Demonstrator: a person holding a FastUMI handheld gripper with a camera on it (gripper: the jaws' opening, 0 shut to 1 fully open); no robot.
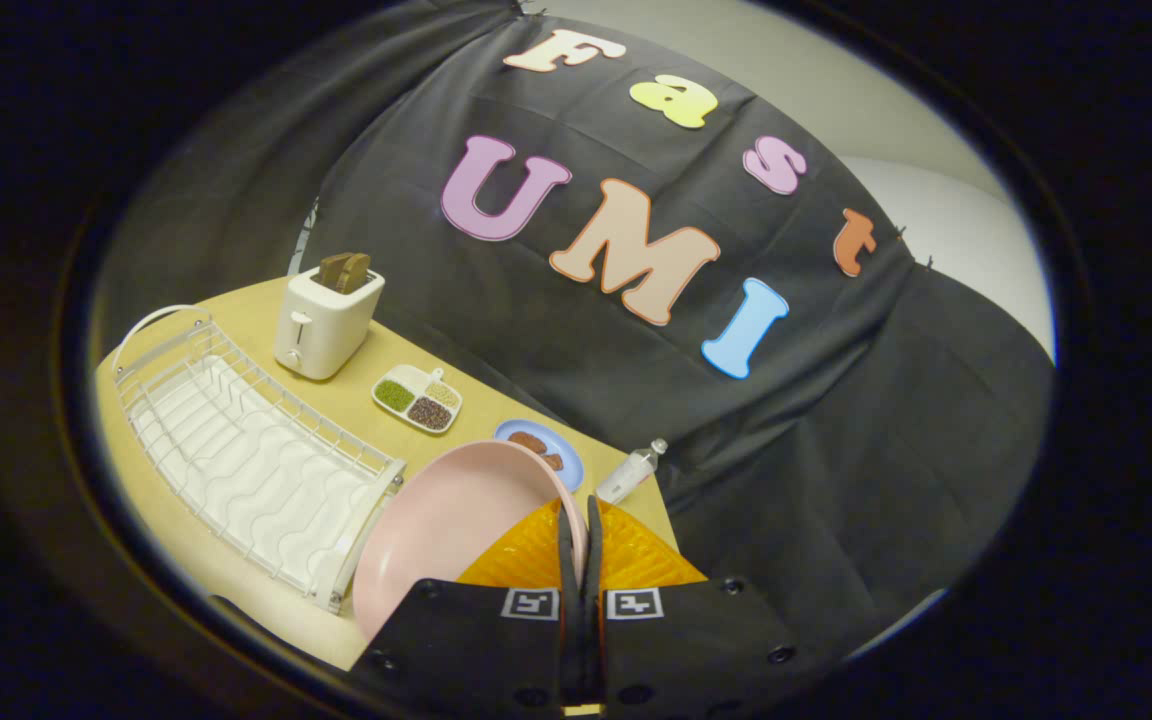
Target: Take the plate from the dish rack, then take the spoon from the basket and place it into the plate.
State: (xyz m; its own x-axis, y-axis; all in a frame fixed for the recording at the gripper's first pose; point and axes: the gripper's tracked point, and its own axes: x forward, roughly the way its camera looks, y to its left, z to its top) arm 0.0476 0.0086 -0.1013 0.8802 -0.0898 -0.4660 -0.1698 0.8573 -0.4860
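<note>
Plate [446,520] out of rack [246,450], clenched by rim in claw [581,520], above bench [356,400]; spoon step remains.

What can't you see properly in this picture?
- Basket: the gripper, shut on the plate, hides its inside, so no spoon can be made out.
- Small blue dish: the plate's rim cuts off its near edge.
- Divided dish: contents too small to identify.

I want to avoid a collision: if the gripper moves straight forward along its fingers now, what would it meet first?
The gripper is shut on the rim of the pink plate, so the plate travels with it. Straight ahead, the small blue plate and plastic bottle seem nearest, though depth is unclear.
</note>
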